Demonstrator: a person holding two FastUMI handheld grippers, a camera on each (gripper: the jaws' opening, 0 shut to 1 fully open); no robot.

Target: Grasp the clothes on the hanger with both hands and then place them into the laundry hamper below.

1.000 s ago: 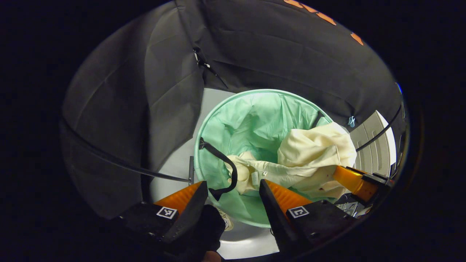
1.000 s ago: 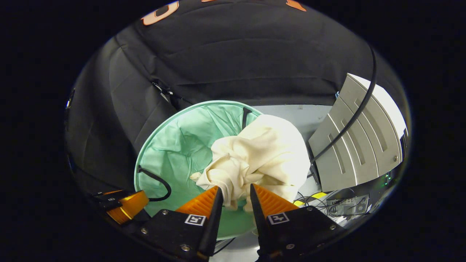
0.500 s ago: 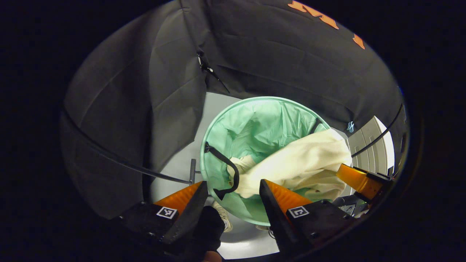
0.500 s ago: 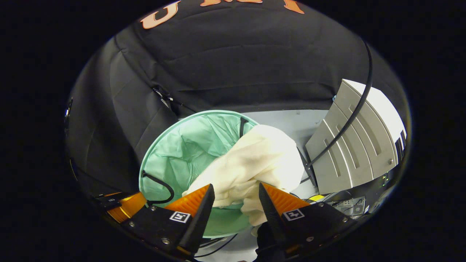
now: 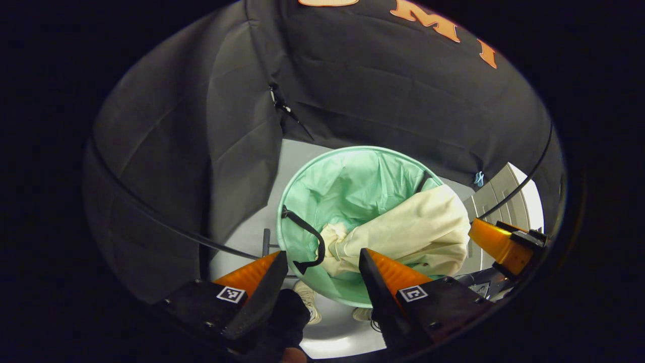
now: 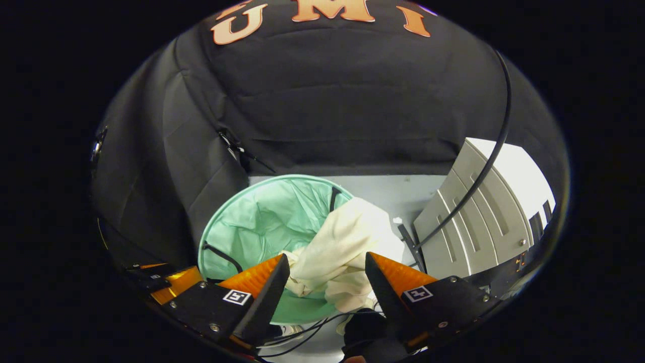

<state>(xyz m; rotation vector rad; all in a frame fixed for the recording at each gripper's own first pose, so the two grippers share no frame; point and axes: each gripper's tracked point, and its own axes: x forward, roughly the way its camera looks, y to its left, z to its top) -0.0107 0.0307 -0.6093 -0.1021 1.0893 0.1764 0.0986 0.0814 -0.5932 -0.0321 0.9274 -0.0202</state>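
Left gripper view: cream garment (image 5: 413,234) centre-right of frame, draped over right rim of green laundry hamper (image 5: 347,181), part inside, part outside. Left gripper (image 5: 322,262) released, empty. Right gripper (image 6: 326,269) released, empty. Judgement: drop made; overhang needs tucking in

Grey cabinet (image 6: 484,212), black cable (image 6: 496,136).

right claw (image 6: 326,269) now spread off the cream garment (image 6: 342,252), garment slumped over hamper (image 6: 252,222) rim, both claws raised
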